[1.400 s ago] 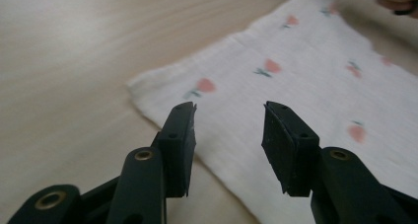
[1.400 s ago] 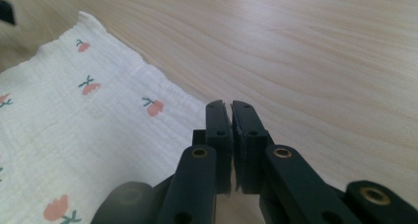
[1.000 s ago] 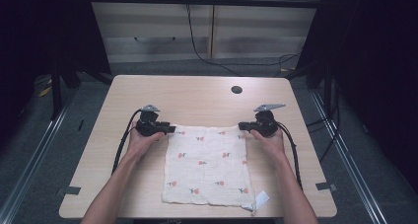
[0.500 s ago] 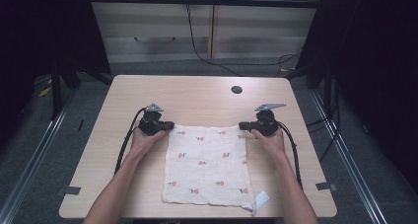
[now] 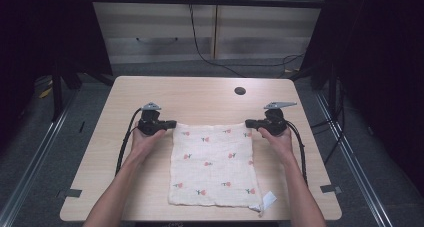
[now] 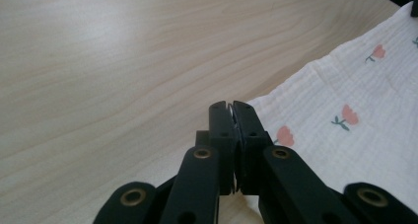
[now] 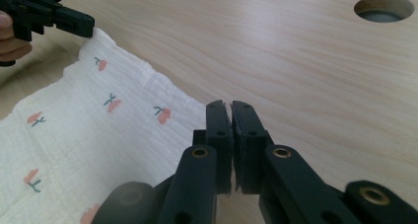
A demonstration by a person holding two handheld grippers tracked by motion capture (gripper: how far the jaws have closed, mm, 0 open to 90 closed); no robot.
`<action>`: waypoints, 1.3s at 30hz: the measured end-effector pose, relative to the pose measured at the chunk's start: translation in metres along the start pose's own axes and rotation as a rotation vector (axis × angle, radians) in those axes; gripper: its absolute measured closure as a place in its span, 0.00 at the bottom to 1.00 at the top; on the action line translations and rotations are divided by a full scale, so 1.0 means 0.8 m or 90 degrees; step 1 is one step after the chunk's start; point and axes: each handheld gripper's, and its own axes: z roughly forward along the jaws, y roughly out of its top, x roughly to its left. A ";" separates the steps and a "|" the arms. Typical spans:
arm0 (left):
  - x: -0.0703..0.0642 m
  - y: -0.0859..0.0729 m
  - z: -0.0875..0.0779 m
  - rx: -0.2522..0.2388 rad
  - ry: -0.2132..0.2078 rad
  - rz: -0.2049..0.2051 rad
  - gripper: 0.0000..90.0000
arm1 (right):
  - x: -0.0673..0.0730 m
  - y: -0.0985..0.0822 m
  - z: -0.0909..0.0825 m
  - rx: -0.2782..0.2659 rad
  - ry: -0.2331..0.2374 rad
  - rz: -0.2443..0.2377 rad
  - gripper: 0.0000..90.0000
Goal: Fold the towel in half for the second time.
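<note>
I see the white crinkled cotton cloth with small red flowers (image 5: pixel 212 164) flat on the pale wooden table (image 5: pixel 200 94). Left gripper (image 5: pixel 171 123) has just clamped its far left corner; right gripper (image 5: pixel 248 123) pinches the far right corner.

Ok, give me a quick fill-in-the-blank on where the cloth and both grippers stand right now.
1. The left gripper is shut on the cloth's far-left ____.
2. The right gripper pinches the far-____ corner.
3. The cloth lies ____ on the table.
4. The cloth's print shows small ____.

Missing: corner; right; flat; flowers

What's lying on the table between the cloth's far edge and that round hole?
Nothing: in the high view, bare wood separates the cloth from the round hole in the table.
</note>
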 end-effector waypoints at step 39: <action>-0.012 0.041 -0.085 -0.114 -0.022 0.040 0.98 | 0.027 0.038 -0.031 -0.055 0.016 -0.052 0.97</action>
